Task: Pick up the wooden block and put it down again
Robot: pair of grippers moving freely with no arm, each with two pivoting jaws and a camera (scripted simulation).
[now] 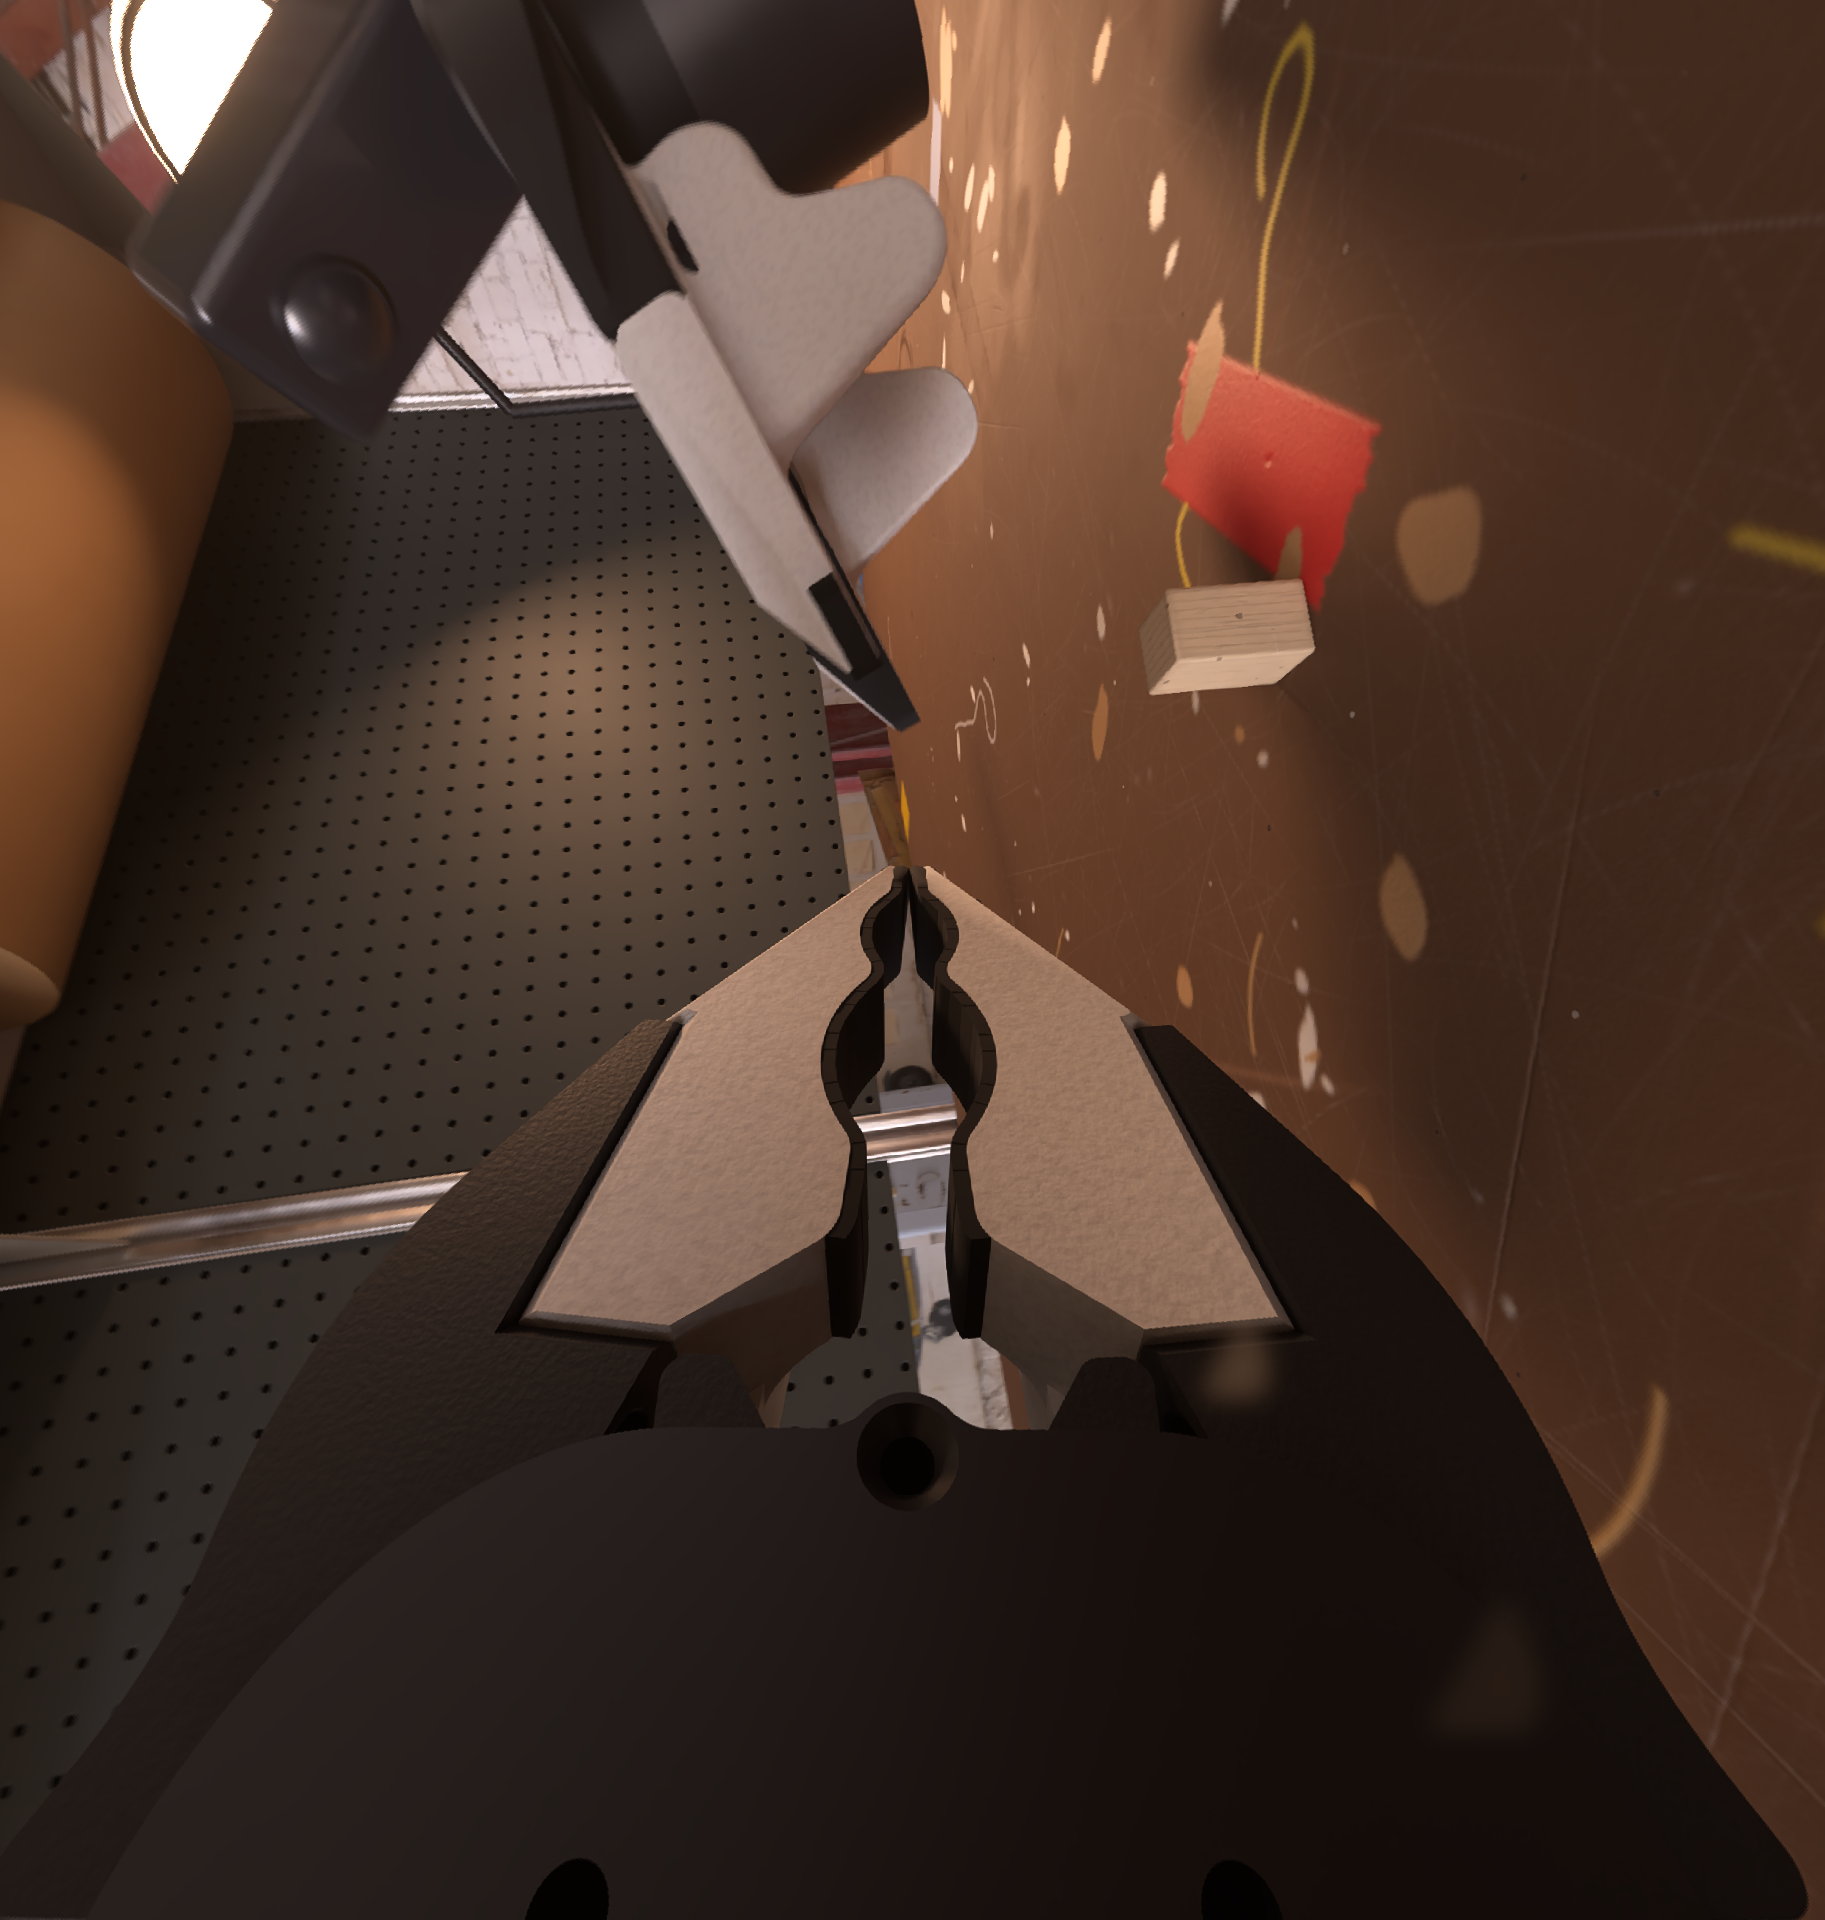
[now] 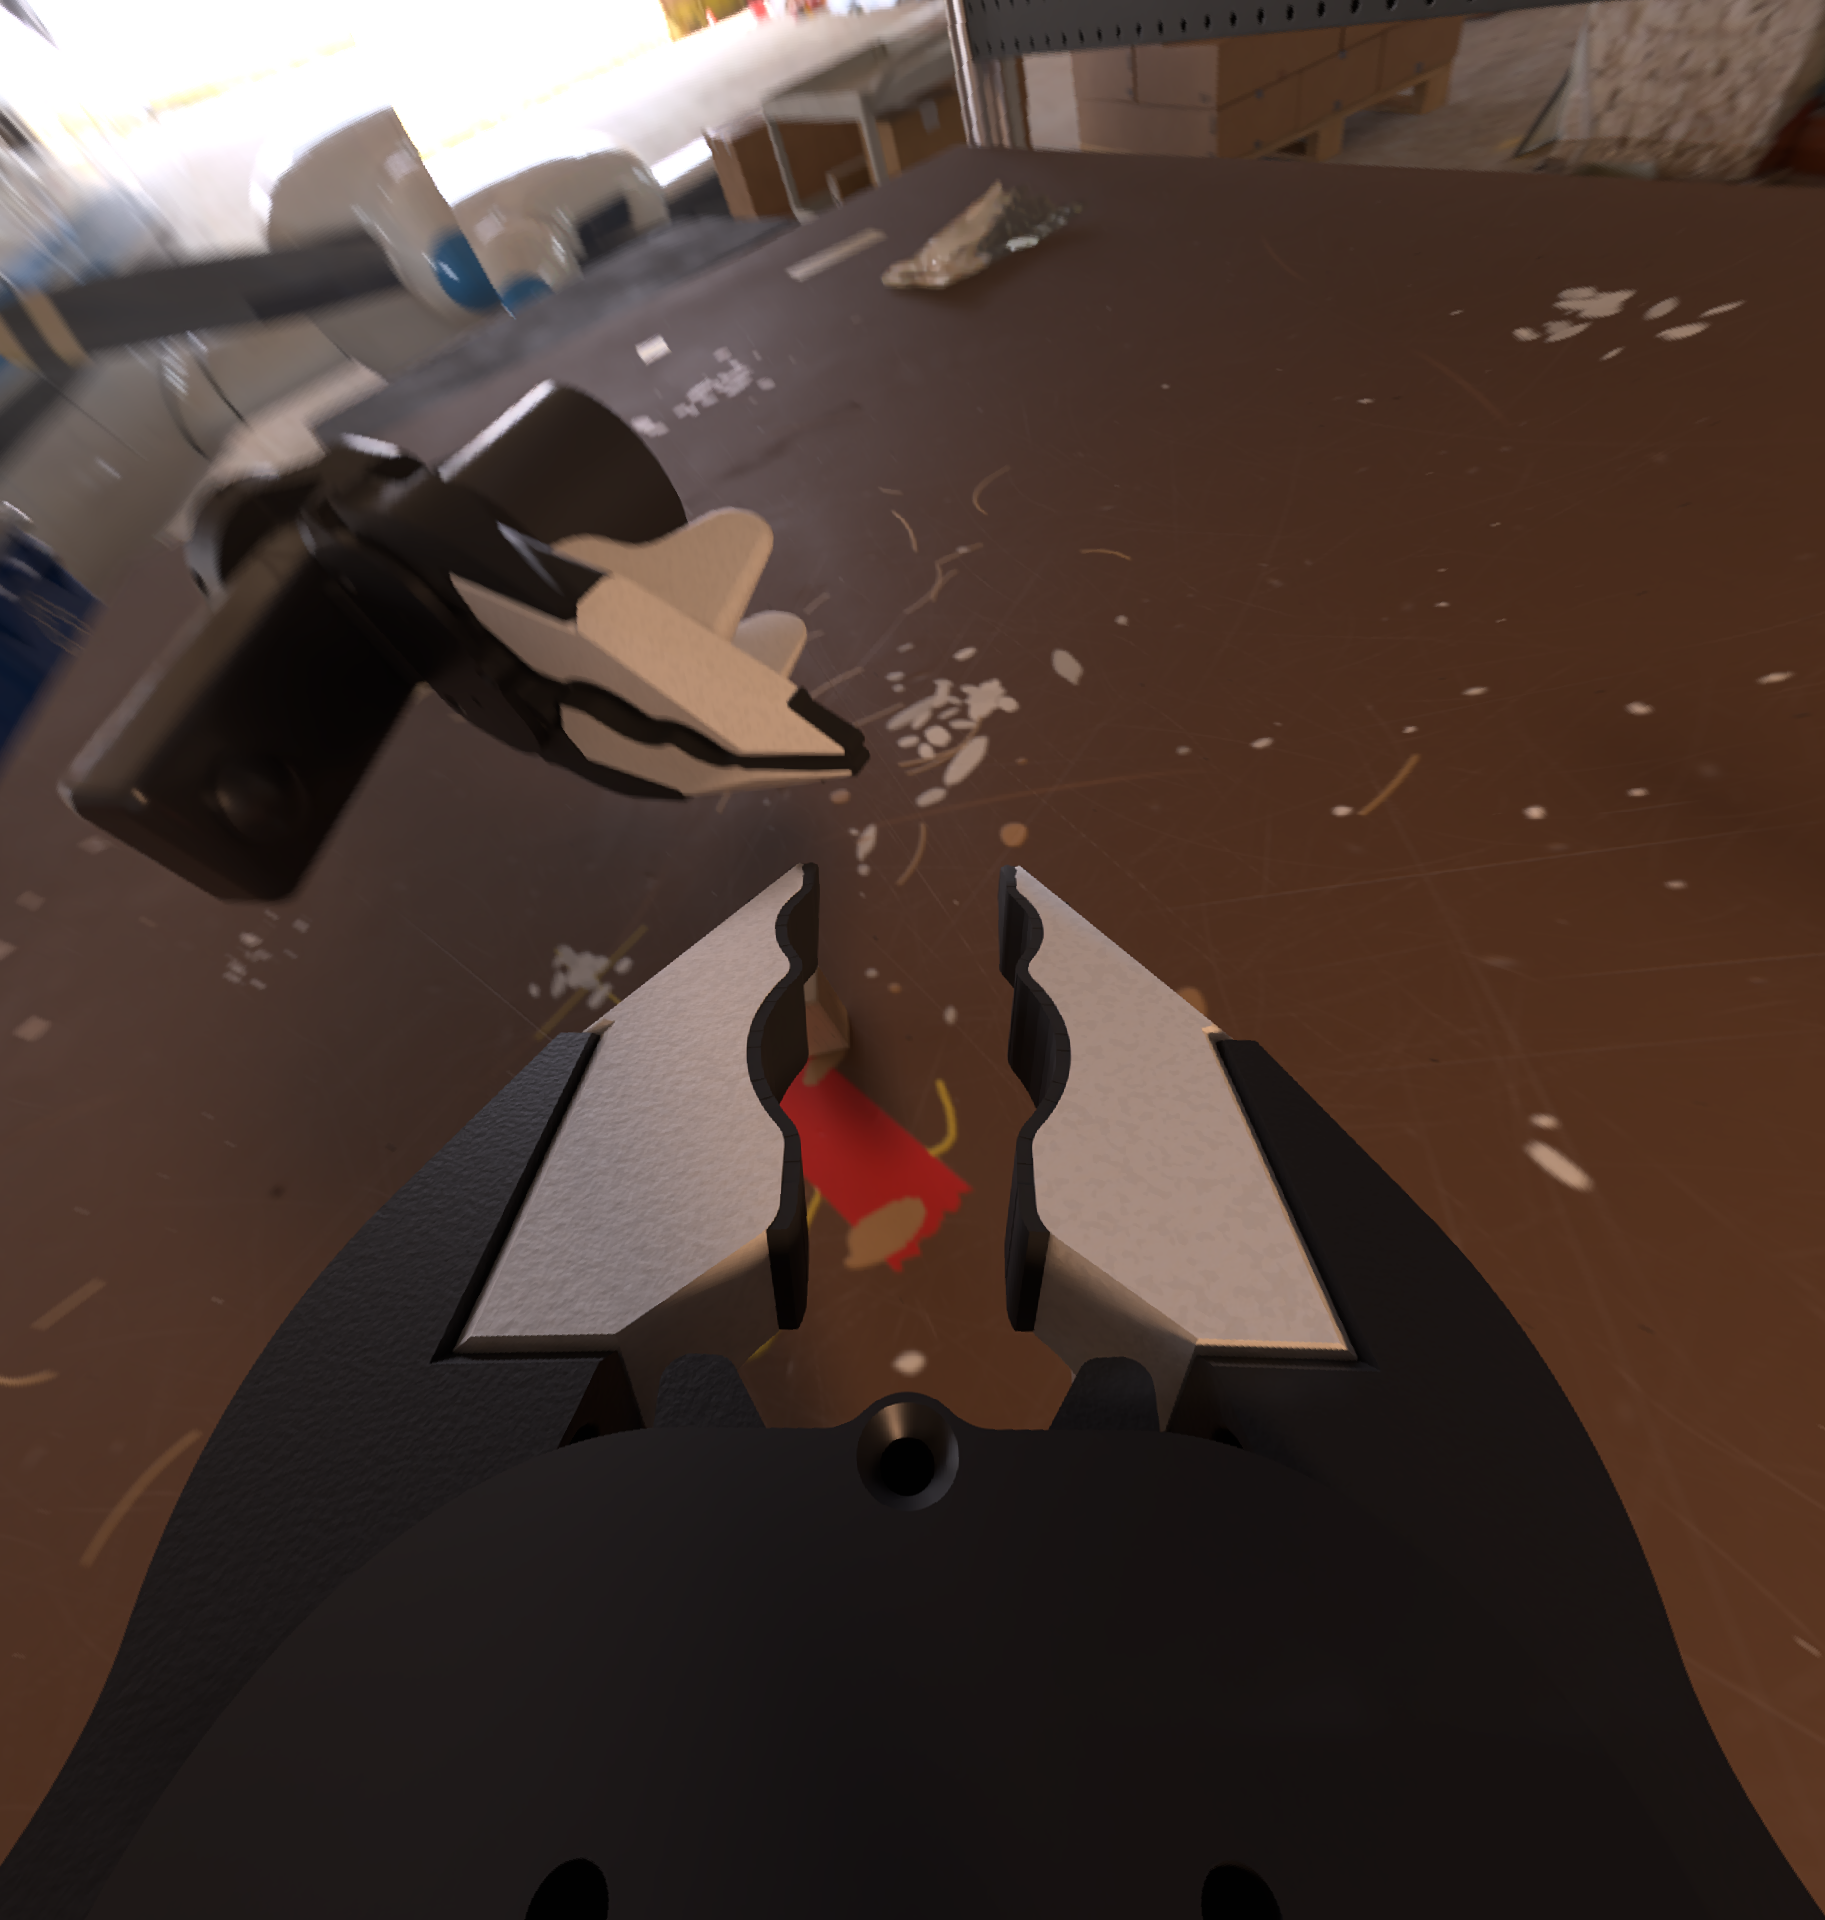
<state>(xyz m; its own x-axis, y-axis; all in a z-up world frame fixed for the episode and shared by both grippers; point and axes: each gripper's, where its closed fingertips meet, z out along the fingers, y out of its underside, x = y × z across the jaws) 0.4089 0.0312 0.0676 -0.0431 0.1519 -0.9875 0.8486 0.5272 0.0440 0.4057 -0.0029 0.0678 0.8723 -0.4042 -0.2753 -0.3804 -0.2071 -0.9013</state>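
Note:
The wooden block [image 1: 1228,634], pale and rectangular, lies on the scratched brown table [image 1: 1510,1143] beside a red patch [image 1: 1272,478]. In the right wrist view only a corner of the block [image 2: 828,1023] shows past my right gripper's left finger, next to the red patch [image 2: 866,1153]. My right gripper [image 2: 908,878] is open and empty, hovering above the block. It also shows in the left wrist view [image 1: 882,696], left of the block. My left gripper [image 1: 908,878] is shut and empty, away from the block. It shows in the right wrist view [image 2: 846,753] too.
A crumpled clear wrapper [image 2: 975,239] lies at the table's far end. A grey perforated panel [image 1: 472,831], a metal bar [image 1: 212,1236] and a brown cylinder [image 1: 56,623] stand beyond the table edge. White machine parts [image 2: 420,239] and a blue bin [image 2: 4,644] are off to the left.

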